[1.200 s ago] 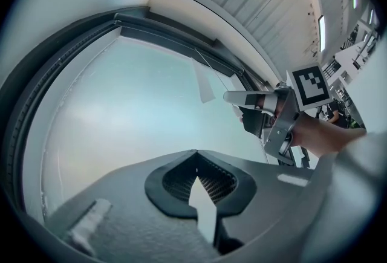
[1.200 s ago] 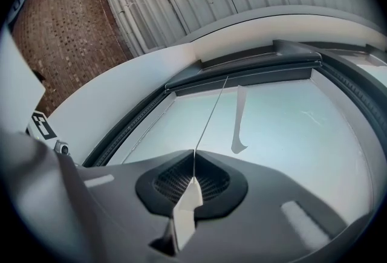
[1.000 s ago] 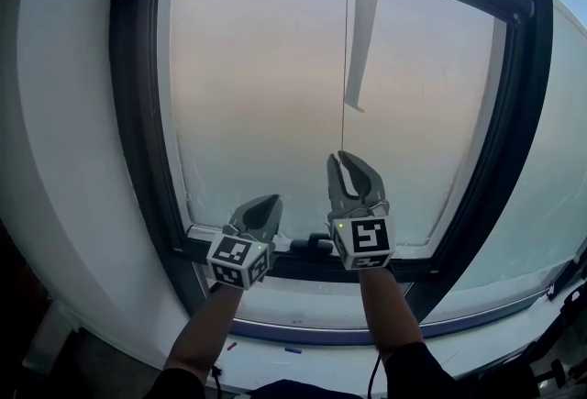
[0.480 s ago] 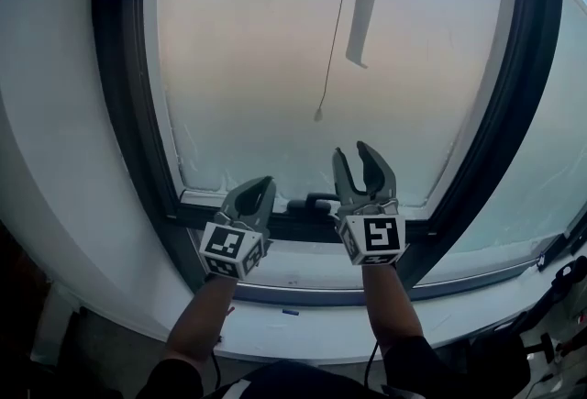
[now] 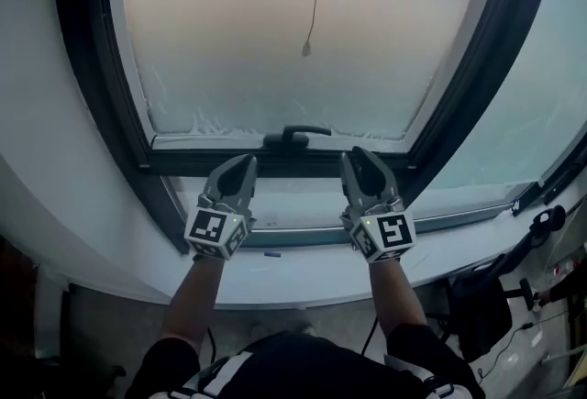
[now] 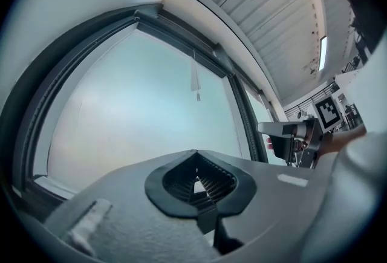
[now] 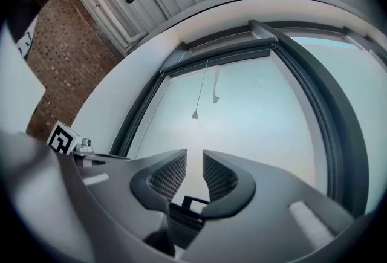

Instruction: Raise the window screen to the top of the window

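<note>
Below handle (image 5: 293,133): left gripper (image 5: 242,164), right gripper (image 5: 361,158); right jaws just closing, empty (cord (image 5: 306,48) hangs free above).

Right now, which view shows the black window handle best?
Head view: the black handle is whole and unobstructed there. Right gripper view shows only a sliver of it, low in the picture. Left gripper view doesn't show it.
</note>
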Action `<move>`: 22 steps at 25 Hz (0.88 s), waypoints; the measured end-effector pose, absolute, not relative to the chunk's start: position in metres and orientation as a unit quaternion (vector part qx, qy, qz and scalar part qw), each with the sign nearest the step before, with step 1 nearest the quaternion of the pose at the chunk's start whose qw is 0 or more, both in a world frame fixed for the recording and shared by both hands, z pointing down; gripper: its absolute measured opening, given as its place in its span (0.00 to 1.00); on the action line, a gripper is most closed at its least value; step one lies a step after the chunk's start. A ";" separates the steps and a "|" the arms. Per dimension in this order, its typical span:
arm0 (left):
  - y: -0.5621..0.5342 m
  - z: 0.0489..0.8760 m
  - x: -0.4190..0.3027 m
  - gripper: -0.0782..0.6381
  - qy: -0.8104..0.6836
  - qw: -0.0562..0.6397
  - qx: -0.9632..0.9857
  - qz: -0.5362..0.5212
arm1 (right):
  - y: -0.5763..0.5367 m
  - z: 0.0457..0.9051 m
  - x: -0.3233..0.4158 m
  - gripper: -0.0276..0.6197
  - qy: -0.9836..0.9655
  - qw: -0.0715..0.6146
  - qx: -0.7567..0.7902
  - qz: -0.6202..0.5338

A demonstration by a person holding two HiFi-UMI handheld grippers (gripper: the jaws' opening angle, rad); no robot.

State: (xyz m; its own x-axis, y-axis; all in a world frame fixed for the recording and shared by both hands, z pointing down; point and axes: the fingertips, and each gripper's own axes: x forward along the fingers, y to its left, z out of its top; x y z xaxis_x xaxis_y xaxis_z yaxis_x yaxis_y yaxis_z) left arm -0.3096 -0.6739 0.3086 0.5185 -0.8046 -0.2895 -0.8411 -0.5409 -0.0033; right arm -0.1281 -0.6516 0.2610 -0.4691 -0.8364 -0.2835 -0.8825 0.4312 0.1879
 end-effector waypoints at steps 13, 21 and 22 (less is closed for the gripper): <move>-0.577 0.311 -0.264 0.12 0.502 0.090 -0.850 0.132 | -0.567 0.328 -0.031 0.07 0.856 0.066 -0.501 0.110; -0.492 0.351 -0.218 0.12 0.512 0.067 -0.845 0.136 | -0.503 0.370 0.013 0.05 0.878 0.080 -0.468 0.058; -0.482 0.357 -0.216 0.12 0.518 0.061 -0.843 0.135 | -0.498 0.378 0.015 0.05 0.881 0.078 -0.464 0.050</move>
State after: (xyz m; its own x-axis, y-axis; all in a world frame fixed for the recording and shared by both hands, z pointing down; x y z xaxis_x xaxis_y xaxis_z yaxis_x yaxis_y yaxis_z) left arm -0.2158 -0.4818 0.3574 0.4273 -0.8560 -0.2911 -0.8891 -0.4562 0.0364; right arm 0.0153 -0.4978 0.3779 -0.5569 -0.8102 -0.1827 -0.8256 0.5640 0.0157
